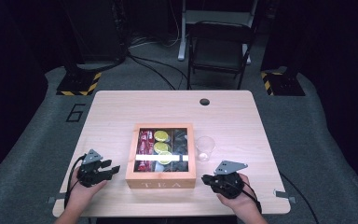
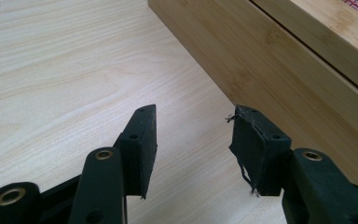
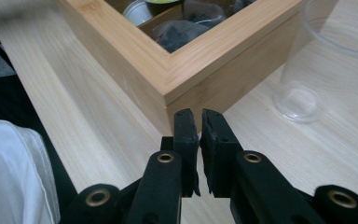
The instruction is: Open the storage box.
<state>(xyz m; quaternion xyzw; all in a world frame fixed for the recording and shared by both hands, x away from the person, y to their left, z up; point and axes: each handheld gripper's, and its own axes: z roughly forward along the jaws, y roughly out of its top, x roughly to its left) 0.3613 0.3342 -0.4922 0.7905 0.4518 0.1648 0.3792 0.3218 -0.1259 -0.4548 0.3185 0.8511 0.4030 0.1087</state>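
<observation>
Right gripper [image 3: 199, 122] closed on nothing, just off the tea box [image 3: 200, 56] corner; left gripper [image 2: 193, 140] parted, empty, beside box, cup [image 3: 328, 60] nearby

A square wooden tea box [image 1: 161, 179] with a glass lid sat mid-bench [image 1: 121, 107]; a clear plastic cup [image 1: 205, 148] stood just beside it. Left gripper [image 1: 114, 169] and right gripper [image 1: 206, 178] flanked its front.

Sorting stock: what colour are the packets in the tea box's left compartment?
Red packets, in the tea box; clearest in the high view.
</observation>
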